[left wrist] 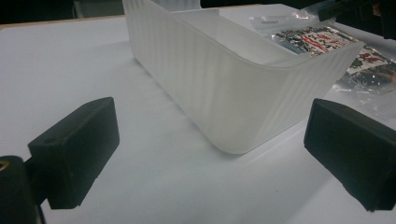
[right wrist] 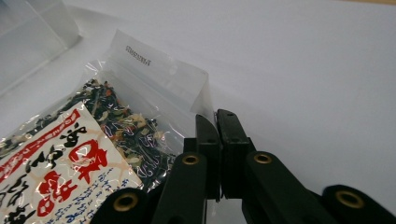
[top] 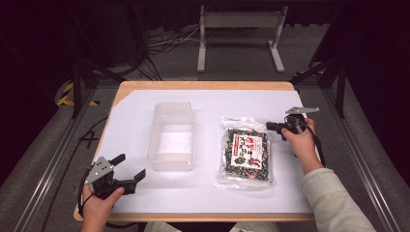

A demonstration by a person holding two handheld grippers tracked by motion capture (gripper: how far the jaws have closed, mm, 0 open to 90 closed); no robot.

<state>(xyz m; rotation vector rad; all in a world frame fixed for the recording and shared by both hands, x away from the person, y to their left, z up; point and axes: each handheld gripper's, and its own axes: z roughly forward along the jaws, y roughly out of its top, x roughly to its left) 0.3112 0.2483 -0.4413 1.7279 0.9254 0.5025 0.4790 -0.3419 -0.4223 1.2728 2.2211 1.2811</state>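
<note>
The clear snack bag [top: 245, 153] lies flat at the table's 3 o'clock. The right gripper [top: 271, 126], jaws pressed together, pinches the bag's upper right edge. The frosted plastic bin [top: 172, 135] sits just left. The left gripper [top: 129, 166], at 8 o'clock, gapes wide over bare white surface [top: 145, 198].

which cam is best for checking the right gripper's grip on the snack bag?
Right gripper view: the right gripper has its jaws shut on the clear edge of the snack bag, close up. The high view shows the whole bag, grip tiny. The left gripper view catches the bag behind the plastic bin.
</note>
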